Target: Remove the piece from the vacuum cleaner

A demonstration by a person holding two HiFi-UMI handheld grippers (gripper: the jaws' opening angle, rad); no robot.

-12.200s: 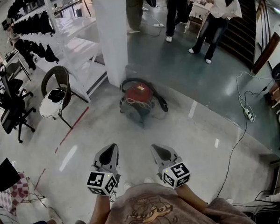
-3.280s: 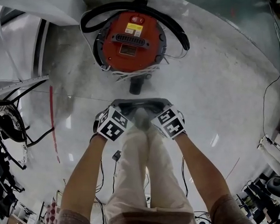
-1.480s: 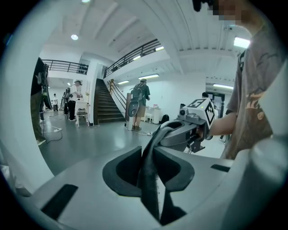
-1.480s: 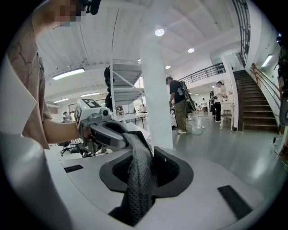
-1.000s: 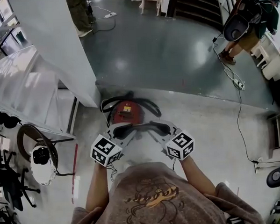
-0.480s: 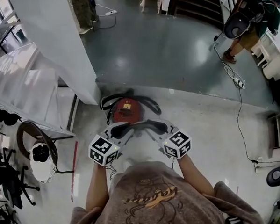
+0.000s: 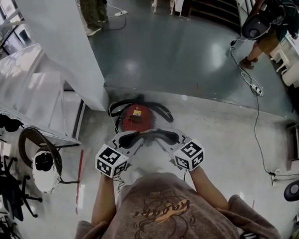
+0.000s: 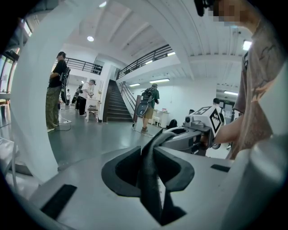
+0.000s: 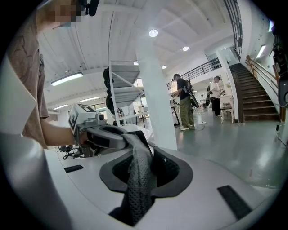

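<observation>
Now | left tool (image 7: 126, 140) pinching dark mesh strip (image 7: 150, 136) | right tool (image 7: 171, 137) pinching other end

To your left stand a white pillar (image 7: 60, 41) and a round chair (image 7: 45, 177), and a long cable (image 7: 255, 117) lies on your right.

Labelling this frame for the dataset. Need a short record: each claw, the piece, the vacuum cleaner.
left claw: shut on one end of the piece
right claw: shut on the other end
piece: dark mesh strip, spanning both claws, held in the air
vacuum cleaner: red, below and beyond the claws, black hose looped round it
</observation>
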